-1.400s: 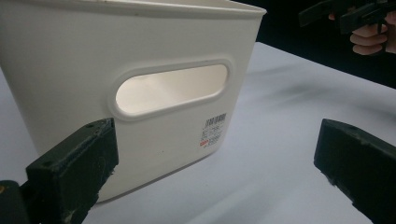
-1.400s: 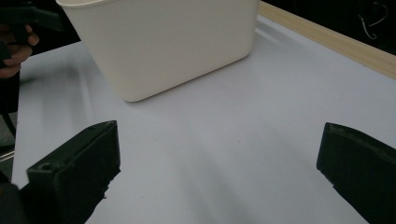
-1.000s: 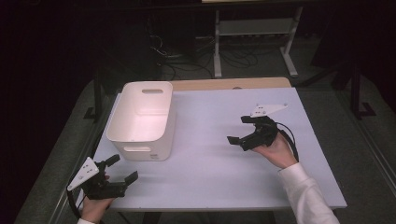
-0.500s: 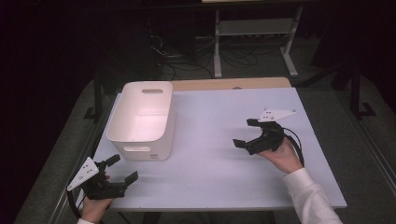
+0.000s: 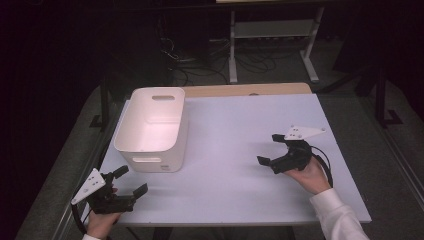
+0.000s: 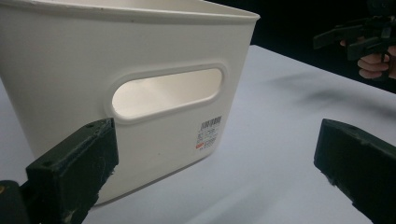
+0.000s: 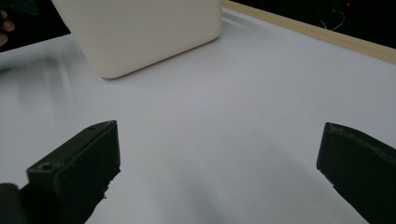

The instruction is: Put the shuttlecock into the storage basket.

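**White bin on the desk, both tools spread and empty**

A white plastic storage bin stands upright on the left half of the pale desk, its long side running away from the person. It has rounded corners, walls that taper a little toward the base, and an oval handle cut-out in each end wall. In the high view its inside looks bare. In the left gripper view the near end wall shows the cut-out and, below and to the right of it, a small printed barcode label. A wooden strip runs along the desk's far edge.

The left tool is at the desk's near left corner, held in the person's left hand. Its jaws are spread wide with nothing between them, and they point toward the near end of the bin, close to it but not touching.

The right tool is on the right side of the desk, well apart from the bin, held in the right hand, with a white sleeve at the wrist. Its jaws are also spread wide and hold nothing; in the right gripper view only bare desk lies between them, with the bin farther off. Whether either tool rests on the desk or hangs just above it cannot be told.
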`<state>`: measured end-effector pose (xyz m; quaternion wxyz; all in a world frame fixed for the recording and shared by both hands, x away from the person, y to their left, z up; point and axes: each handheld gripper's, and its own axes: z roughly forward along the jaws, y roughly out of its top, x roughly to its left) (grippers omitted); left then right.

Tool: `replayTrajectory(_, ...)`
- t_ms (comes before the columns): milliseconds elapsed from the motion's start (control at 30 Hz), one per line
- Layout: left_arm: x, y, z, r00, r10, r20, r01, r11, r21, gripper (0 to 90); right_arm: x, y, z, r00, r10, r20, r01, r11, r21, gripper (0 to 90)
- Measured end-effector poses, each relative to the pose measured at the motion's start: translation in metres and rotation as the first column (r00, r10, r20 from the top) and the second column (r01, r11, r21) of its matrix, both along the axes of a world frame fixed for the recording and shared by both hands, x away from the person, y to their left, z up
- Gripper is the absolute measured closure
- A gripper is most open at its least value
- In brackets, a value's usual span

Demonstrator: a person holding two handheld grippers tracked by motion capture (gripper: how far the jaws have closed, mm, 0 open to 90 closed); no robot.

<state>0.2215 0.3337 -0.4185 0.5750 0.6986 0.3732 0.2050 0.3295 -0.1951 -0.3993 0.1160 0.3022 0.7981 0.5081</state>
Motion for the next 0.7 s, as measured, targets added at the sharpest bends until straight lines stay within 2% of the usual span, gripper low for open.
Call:
replayTrajectory(300,0.0,0.0,0.0,1.0,-0.001,0.004,0.001,1.0,0.003,0.0,-0.014,-0.024,-0.011,0.9989,-0.041,0.024,0.041,0.999,0.014,0.0)
replayTrajectory(467,0.0,0.0,0.0,1.0,0.0,0.005,0.0,1.0,0.0,0.0,-0.019,-0.032,-0.016,0.9978,-0.061,0.026,0.06,0.998,0.011,0.0)
replayTrajectory(700,0.0,-0.001,0.0,1.0,-0.001,0.008,0.001,1.0,-0.009,0.0,-0.021,-0.039,-0.016,0.9945,-0.09,0.055,0.089,0.996,0.022,0.0)
